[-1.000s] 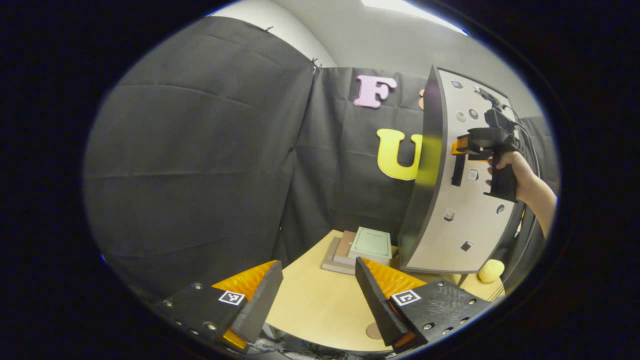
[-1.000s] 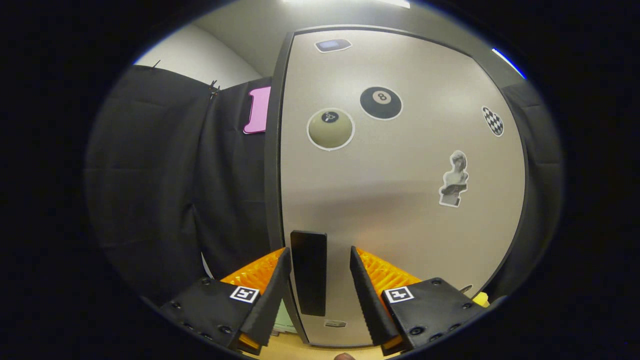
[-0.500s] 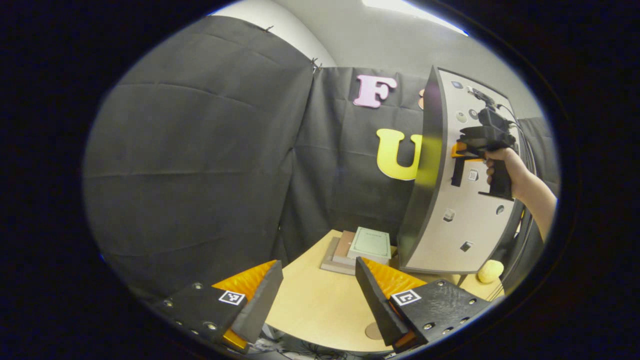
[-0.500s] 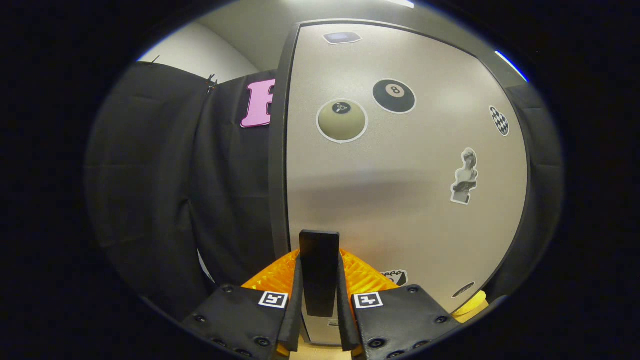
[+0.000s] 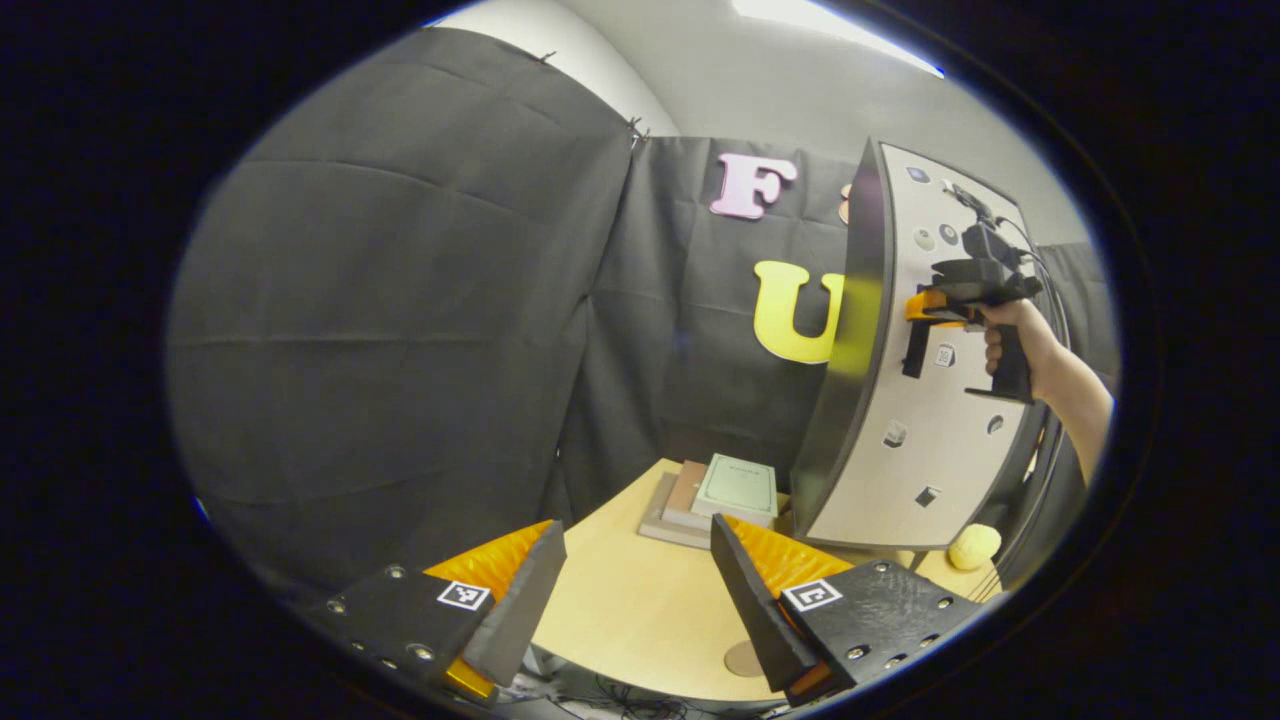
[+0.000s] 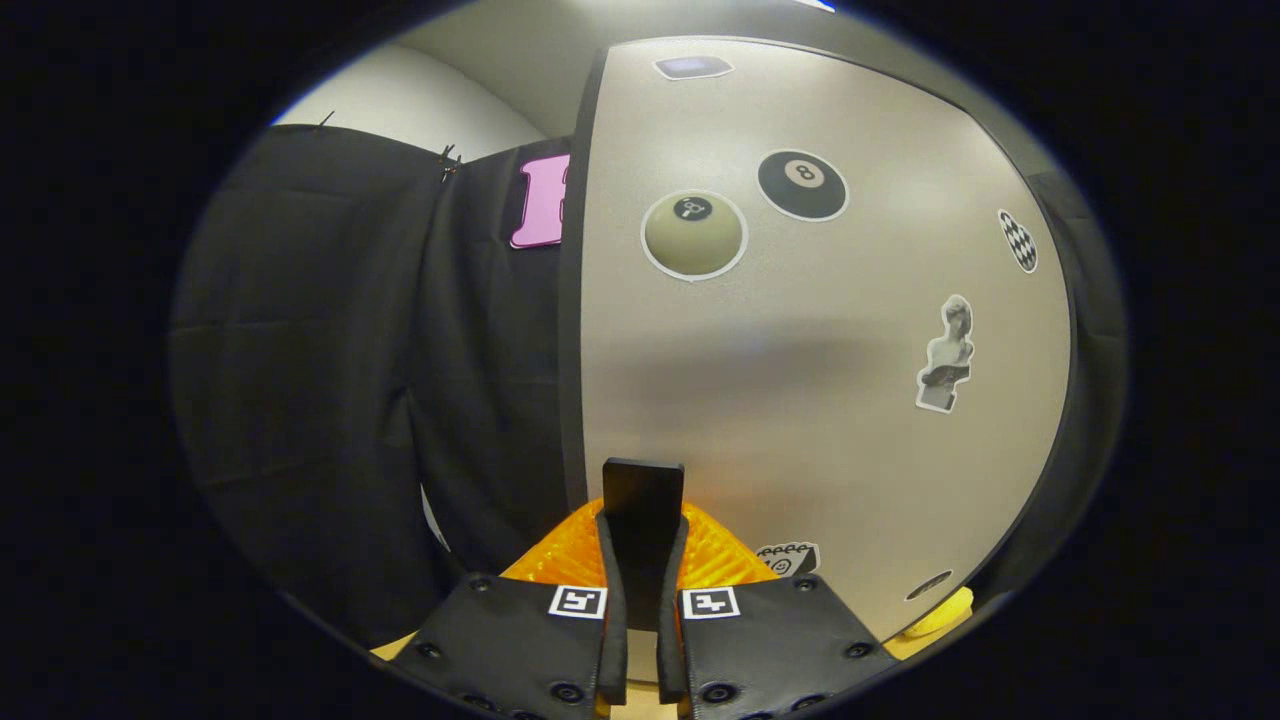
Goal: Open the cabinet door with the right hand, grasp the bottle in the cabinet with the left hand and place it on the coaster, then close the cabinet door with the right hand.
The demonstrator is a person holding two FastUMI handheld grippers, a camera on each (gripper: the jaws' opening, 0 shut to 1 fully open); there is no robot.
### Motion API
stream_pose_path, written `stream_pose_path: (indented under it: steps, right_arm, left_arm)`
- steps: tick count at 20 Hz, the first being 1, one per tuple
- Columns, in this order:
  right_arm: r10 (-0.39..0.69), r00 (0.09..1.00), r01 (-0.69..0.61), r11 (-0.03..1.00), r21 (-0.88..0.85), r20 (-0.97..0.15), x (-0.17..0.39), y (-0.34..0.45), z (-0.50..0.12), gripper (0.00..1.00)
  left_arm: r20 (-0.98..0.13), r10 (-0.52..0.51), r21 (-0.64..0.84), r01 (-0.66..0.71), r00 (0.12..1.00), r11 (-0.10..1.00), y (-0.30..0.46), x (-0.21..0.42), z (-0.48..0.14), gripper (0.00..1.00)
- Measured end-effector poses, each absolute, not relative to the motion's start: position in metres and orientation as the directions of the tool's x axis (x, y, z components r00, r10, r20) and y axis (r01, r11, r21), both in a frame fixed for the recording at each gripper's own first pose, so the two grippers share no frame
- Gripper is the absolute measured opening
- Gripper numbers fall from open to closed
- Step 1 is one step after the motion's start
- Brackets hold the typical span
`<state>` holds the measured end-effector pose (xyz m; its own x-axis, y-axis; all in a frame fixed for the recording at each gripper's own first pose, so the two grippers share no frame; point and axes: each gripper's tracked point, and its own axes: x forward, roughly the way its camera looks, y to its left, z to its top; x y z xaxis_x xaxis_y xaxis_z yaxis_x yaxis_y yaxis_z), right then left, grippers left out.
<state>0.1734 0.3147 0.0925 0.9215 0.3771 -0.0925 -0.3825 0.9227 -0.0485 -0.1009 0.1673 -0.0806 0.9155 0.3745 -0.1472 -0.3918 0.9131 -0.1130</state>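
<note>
Black cloth is hanging behind a light wooden surface [image 5: 640, 610], where a stack of books [image 5: 715, 495] is lying near the cabinet door [image 6: 820, 340]. Stickers are dotting the door's pale face. The right tongs [image 6: 641, 560] are clamping together on the door's dark handle [image 6: 642, 500]; in the left gripper view a hand [image 5: 1010, 335] is holding them at the door. The left tongs [image 5: 640, 590] are hovering apart over the surface, gripping nothing. A round coaster [image 5: 745, 658] is lying near the surface's front edge.
</note>
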Motion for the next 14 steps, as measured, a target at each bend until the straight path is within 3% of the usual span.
stream_pose_path:
  steps: [9, 14]
  right_arm:
    - [0.487, 0.865, -0.494, 0.869, -0.034, -0.12, 0.131, 0.305, 0.096, 0.13]
    - [0.556, 0.822, -0.563, 0.826, -0.029, -0.121, 0.119, 0.297, 0.094, 0.13]
  left_arm:
    - [-0.171, 0.311, -0.084, -0.329, 0.935, 0.941, 0.138, -0.105, -0.073, 0.88]
    - [-0.149, 0.35, -0.062, -0.362, 0.925, 0.93, 0.119, -0.111, -0.06, 0.88]
